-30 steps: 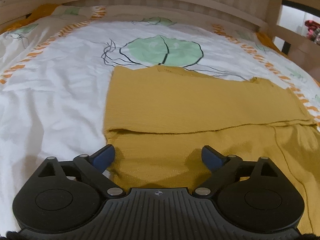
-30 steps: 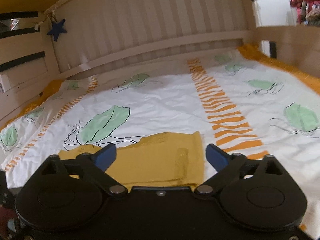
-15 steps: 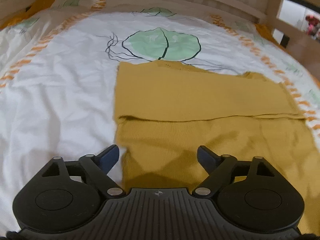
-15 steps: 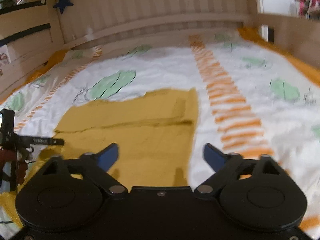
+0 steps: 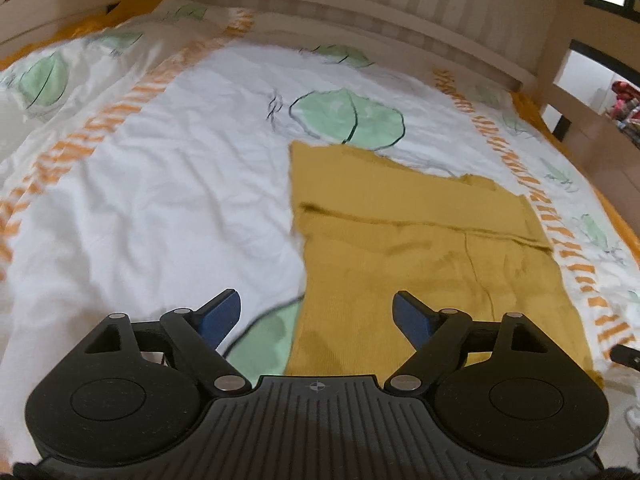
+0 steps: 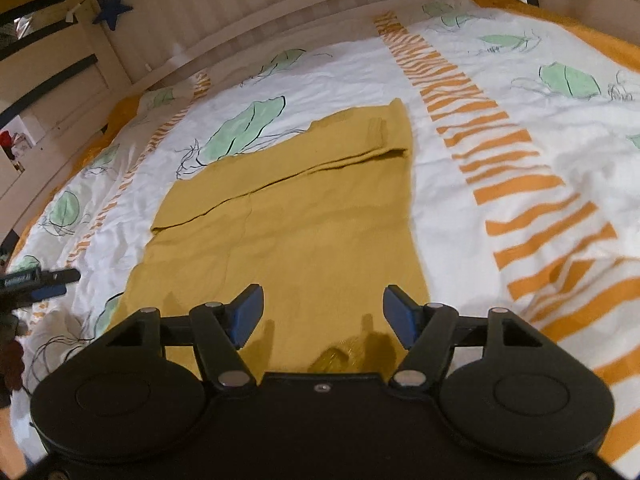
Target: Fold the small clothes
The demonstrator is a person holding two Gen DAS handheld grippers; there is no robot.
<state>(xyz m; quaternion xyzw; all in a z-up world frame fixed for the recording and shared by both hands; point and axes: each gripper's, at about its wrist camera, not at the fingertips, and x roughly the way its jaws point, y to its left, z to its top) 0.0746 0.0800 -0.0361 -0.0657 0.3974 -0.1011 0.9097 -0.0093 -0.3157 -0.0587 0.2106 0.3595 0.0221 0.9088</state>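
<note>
A mustard-yellow knit garment point(image 5: 420, 240) lies flat on the bed, its far part folded over towards me along a crosswise edge. In the right wrist view the same garment point(image 6: 288, 220) fills the middle. My left gripper point(image 5: 316, 314) hangs above the garment's near left edge, open, nothing between its blue pads. My right gripper point(image 6: 322, 314) hovers over the garment's near right part; its jaws are closing, with no cloth between them. The left gripper's tip point(image 6: 44, 280) shows at the left edge of the right wrist view.
The bed cover point(image 5: 160, 200) is white with green leaf prints and orange striped bands point(image 6: 512, 168). A pale slatted headboard point(image 5: 360, 4) runs along the far side, with wooden side rails. A blue star point(image 6: 112, 8) hangs at the far left corner.
Both grippers have pulled back towards the near end of the garment, the left one also rising. The right gripper's jaws have narrowed. The garment lies as before.
</note>
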